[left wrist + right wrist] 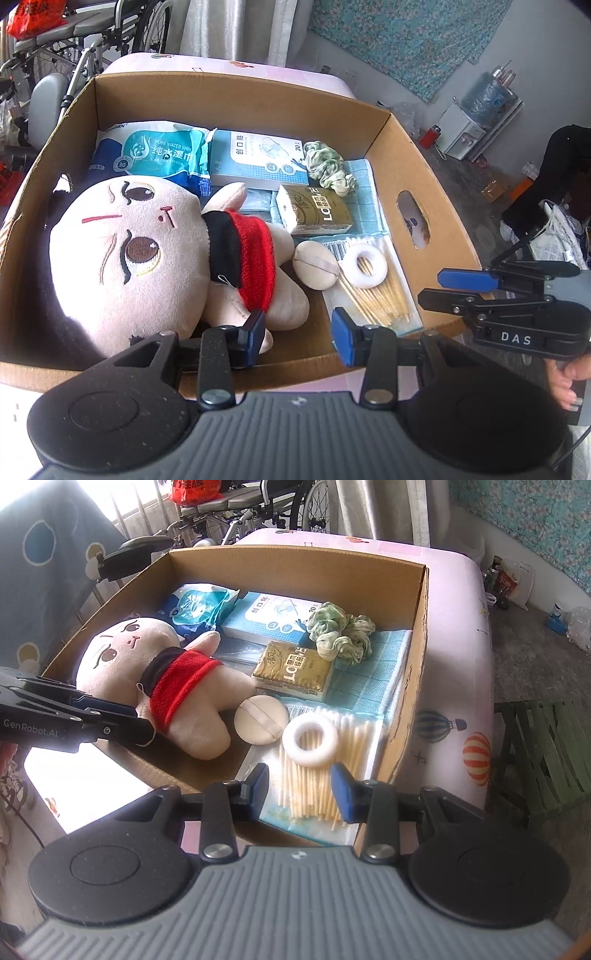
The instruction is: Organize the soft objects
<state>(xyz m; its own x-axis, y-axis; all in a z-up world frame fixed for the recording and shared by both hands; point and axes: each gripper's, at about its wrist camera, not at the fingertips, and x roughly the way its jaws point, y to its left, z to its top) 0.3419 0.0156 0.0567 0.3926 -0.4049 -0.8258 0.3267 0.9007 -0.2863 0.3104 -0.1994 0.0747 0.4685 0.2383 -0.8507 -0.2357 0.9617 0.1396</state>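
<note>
A cardboard box (406, 155) (417, 657) holds a plush doll (147, 254) (177, 679) with a red band, lying on its back at the left. Beside it lie a round powder puff (316, 266) (260, 720), a white foam ring (365, 266) (310, 740) on a cotton swab pack (380, 291) (325, 775), a green scrunchie (328, 166) (340, 631), a gold tissue pack (316, 210) (291, 672) and a blue cloth (365, 192) (373, 672). My left gripper (298, 336) is open over the box's near edge, by the doll's leg. My right gripper (300, 794) is open above the swabs.
A wet wipes pack (155, 151) (195, 603) and a plaster box (258, 158) (273, 616) lie at the box's back. The box sits on a pink patterned surface (454, 664). A wheelchair (74, 48) stands behind, a green stool (543, 753) at the right.
</note>
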